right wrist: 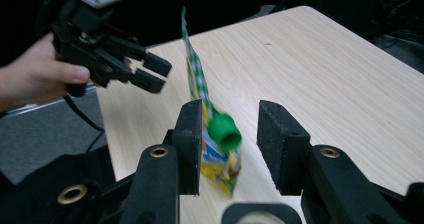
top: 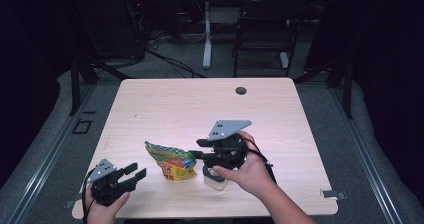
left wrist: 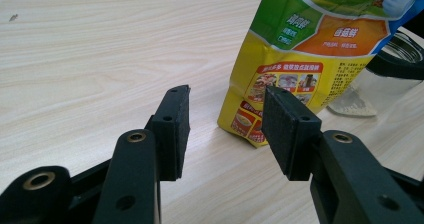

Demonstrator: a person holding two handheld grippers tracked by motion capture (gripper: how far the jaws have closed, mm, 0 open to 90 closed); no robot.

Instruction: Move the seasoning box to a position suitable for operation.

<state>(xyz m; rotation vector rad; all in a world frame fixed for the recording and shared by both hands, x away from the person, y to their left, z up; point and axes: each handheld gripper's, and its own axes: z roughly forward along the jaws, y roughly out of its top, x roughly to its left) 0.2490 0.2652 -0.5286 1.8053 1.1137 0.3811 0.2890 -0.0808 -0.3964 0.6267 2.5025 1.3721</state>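
Dark room w/ cables and a chair at the back; light wood table (top: 165,99) up front. Landmark: the yellow-green spouted pouch (top: 170,162), standing near the front-middle of the table, green cap (right wrist: 223,130) on its spout. Just right of the pouch sits a clear glass jar (top: 215,179), partly under the right hand. Right gripper (top: 199,149) hovers above and right of the pouch, jaws level and aimed left at its top edge, pads apart w/ the cap between them but not pressed, so nothing gripped. Left gripper (top: 137,172) sits low, left of the pouch, near the table's front edge, jaws wide and empty, pointing at it. Looks like the pouch is set down upright; cap on, so opening and pouring into the jar prob. remain.
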